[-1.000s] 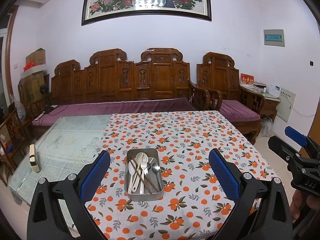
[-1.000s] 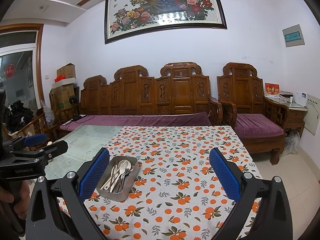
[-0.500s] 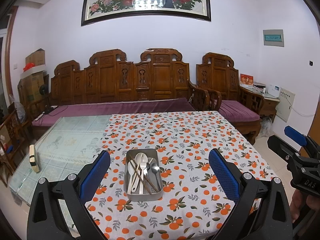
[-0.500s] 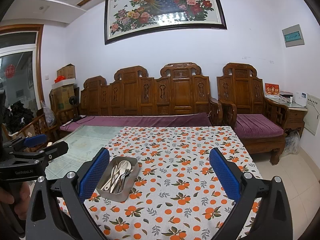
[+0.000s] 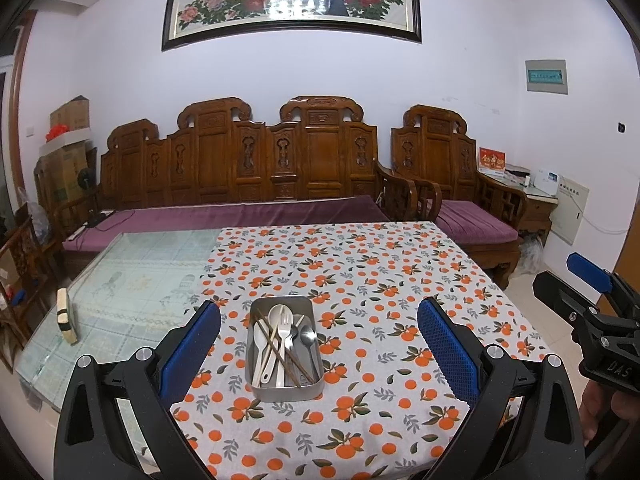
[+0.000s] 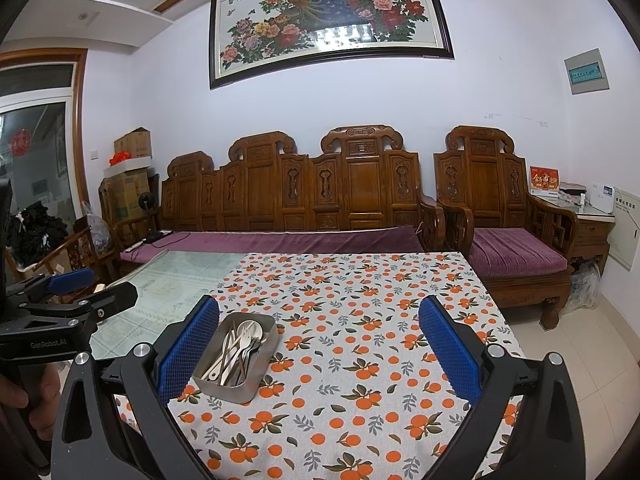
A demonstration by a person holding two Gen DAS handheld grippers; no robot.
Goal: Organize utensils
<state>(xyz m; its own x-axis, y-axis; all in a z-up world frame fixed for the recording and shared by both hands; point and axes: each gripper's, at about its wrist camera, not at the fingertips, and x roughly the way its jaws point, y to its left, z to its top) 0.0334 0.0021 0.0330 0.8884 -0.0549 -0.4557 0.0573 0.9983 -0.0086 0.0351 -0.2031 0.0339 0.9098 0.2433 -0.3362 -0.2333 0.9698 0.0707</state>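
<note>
"GenRobot.AI" on left gripper; "DAS" on right gripper

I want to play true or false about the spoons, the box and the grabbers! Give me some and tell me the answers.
1. The utensils lie in a metal tray. True.
2. The tray sits on bare glass. False: it sits on the orange-print tablecloth.
3. The left hand-held gripper is open. True.
4. The right hand-held gripper holds a spoon. False: it is open and holds nothing.
5. The white fork is in the tray. True.
</note>
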